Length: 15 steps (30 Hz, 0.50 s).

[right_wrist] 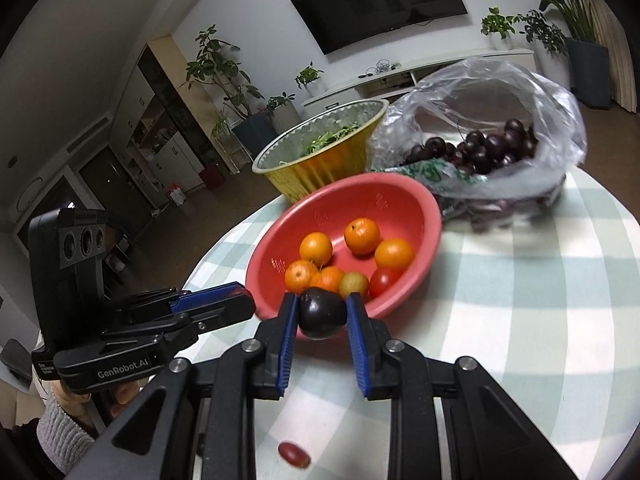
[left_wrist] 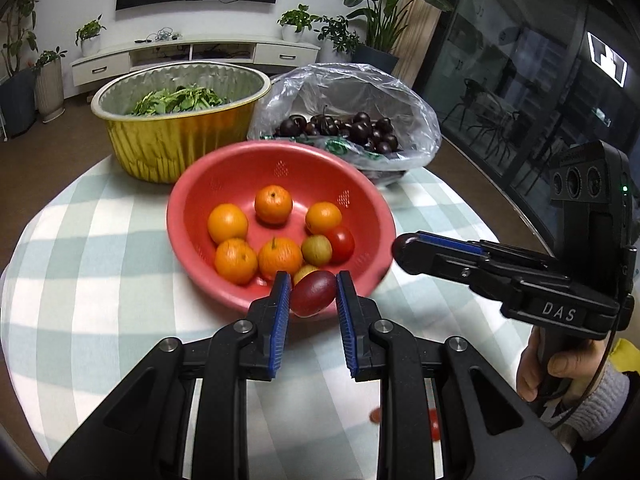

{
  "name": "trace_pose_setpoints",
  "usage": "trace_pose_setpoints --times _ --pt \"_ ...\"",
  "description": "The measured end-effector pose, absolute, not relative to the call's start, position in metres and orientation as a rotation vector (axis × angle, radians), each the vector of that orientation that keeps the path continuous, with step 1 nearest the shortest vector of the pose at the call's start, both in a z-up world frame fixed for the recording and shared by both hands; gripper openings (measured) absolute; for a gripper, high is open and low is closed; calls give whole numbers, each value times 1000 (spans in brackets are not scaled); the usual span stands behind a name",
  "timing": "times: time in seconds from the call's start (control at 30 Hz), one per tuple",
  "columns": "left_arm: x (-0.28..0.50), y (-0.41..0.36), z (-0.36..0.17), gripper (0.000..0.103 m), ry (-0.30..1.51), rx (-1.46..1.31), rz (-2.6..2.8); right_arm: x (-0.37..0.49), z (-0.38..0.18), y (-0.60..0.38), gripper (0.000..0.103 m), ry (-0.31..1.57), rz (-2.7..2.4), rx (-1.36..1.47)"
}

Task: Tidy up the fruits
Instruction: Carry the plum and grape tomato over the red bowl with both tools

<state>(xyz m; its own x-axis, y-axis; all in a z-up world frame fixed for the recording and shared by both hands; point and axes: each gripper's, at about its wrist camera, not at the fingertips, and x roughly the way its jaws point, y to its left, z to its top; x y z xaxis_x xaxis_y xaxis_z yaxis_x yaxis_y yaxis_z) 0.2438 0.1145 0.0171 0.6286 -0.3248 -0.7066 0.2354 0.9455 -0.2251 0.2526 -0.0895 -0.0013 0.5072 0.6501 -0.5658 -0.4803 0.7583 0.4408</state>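
Note:
A red colander bowl [left_wrist: 200, 196] [right_wrist: 416, 208] on the checked tablecloth holds several oranges [left_wrist: 273, 204] [right_wrist: 362, 235], a red tomato [left_wrist: 341, 243] [right_wrist: 384, 281] and a greenish fruit [left_wrist: 316, 250] [right_wrist: 353, 283]. My left gripper [left_wrist: 313, 293] is shut on a dark red oval fruit [left_wrist: 313, 293] above the bowl's near rim. My right gripper [right_wrist: 322, 317] is shut on a dark purple plum [right_wrist: 322, 317] by the bowl's near rim; it also shows at the right of the left wrist view [left_wrist: 404, 249].
A gold foil bowl [left_wrist: 168, 148] [right_wrist: 320, 176] of green leaves stands behind the red bowl. A clear plastic bag of dark cherries [left_wrist: 352, 128] [right_wrist: 484, 148] lies at back right. Small red fruits lie on the cloth near me [right_wrist: 294, 454] [left_wrist: 434, 426].

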Motion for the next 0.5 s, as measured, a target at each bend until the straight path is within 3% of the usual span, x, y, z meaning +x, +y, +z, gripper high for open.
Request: trace_pose_setpoints --times 0.4,0.43,0.5 --pt "298 114 1 22 839 -88 -240 302 -11 -75 29 802 642 195" --pt "300 113 0 22 841 -79 -231 303 -12 -74 32 802 639 191" --pt "305 110 -3 23 847 -57 -214 303 -12 -74 49 793 633 180"
